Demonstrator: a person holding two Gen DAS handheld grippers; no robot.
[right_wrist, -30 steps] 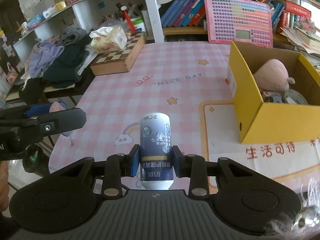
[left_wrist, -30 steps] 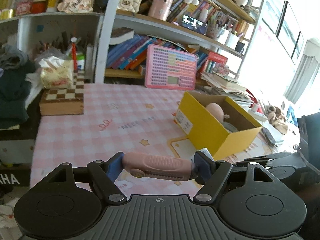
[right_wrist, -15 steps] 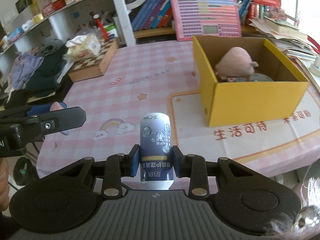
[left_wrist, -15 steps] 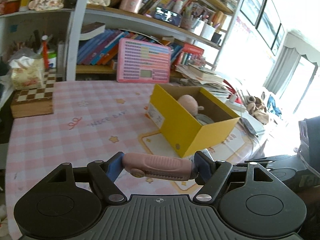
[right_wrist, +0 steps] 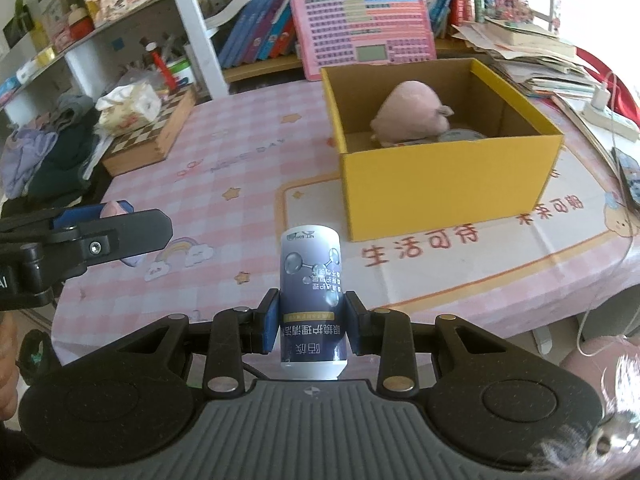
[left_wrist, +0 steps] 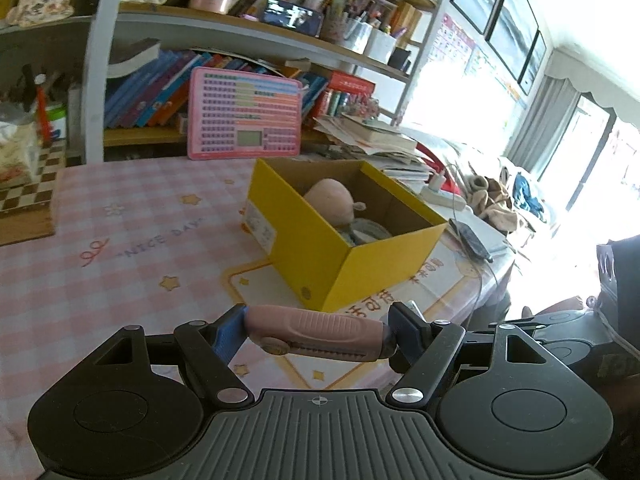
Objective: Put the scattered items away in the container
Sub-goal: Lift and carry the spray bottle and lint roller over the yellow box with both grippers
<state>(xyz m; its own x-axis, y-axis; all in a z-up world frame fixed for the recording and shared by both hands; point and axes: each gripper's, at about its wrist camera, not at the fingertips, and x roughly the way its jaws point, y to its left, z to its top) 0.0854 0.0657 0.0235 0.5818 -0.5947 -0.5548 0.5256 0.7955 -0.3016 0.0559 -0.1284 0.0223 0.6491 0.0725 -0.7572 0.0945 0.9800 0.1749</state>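
My left gripper is shut on a pink utility knife held crosswise between its blue pads, above the near table edge. In the right wrist view this gripper shows from the side at the left as a black arm. My right gripper is shut on a dark blue and white bottle with printed text. The yellow cardboard box stands open ahead of both grippers, apart from them. Inside it lie a pink plush toy and a grey round item.
The table has a pink checked cloth. A chessboard box with a tissue pack sits at the left, dark clothes beyond it. A pink keypad toy leans on the bookshelf. Papers, a phone and a power strip lie to the right.
Both grippers moved across the table toward the yellow box, which now looks larger and more central in both views. Each kept its grip on its item.
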